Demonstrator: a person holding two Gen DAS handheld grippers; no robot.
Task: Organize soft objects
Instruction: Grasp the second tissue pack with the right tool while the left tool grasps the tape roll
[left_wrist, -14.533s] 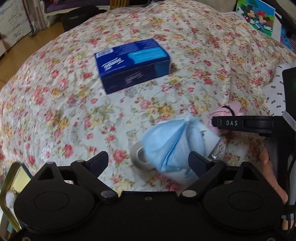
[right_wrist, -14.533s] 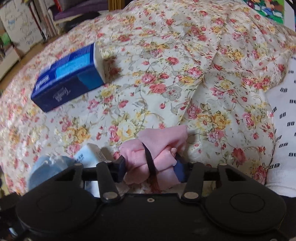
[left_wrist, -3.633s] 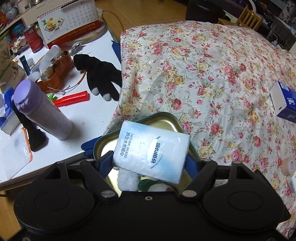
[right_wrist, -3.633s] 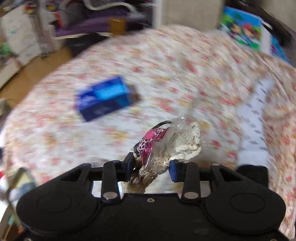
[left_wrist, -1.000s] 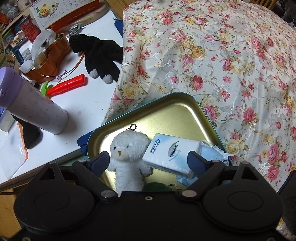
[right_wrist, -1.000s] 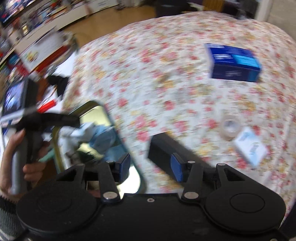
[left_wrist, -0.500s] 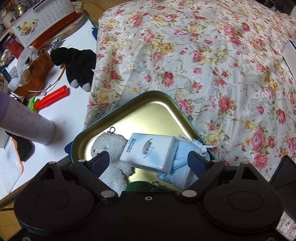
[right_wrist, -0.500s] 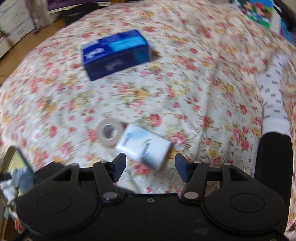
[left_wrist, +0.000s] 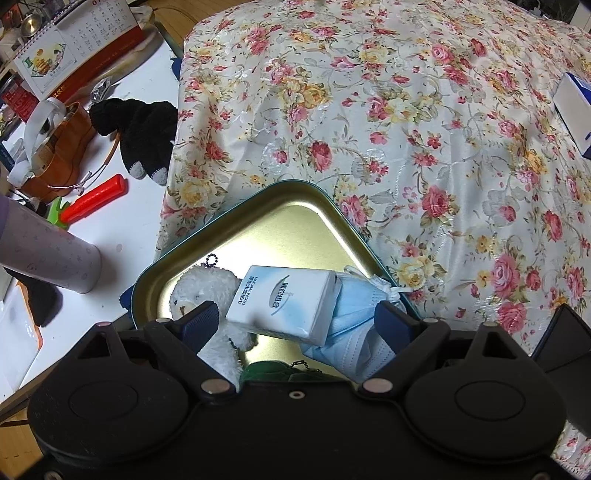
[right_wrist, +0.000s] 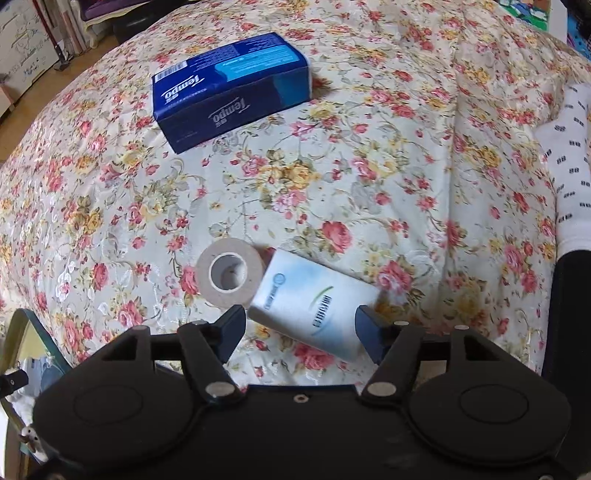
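Note:
In the left wrist view a teal tin (left_wrist: 236, 218) with a gold inside lies on the floral bedspread. It holds a white plush bear (left_wrist: 207, 291), a white tissue pack (left_wrist: 284, 299), a blue face mask (left_wrist: 351, 332) and something dark green. My left gripper (left_wrist: 299, 323) hovers open above them, touching nothing. In the right wrist view a second white tissue pack (right_wrist: 314, 299) lies on the bedspread beside a beige tape roll (right_wrist: 229, 273). My right gripper (right_wrist: 301, 332) hangs just over that pack, jaws opening, pads off it.
A blue Tempo tissue box (right_wrist: 229, 88) sits farther back on the bed. Left of the bed, a white table (left_wrist: 122, 229) carries a lilac bottle (left_wrist: 44, 251), a black glove (left_wrist: 140, 133), a red tool (left_wrist: 96, 197) and a calendar. A patterned white sock (right_wrist: 572, 166) lies at right.
My right gripper swung from the tin across the bed and sank over the second tissue pack, its jaws spreading. The left gripper drifted slightly over the tin and stayed open.

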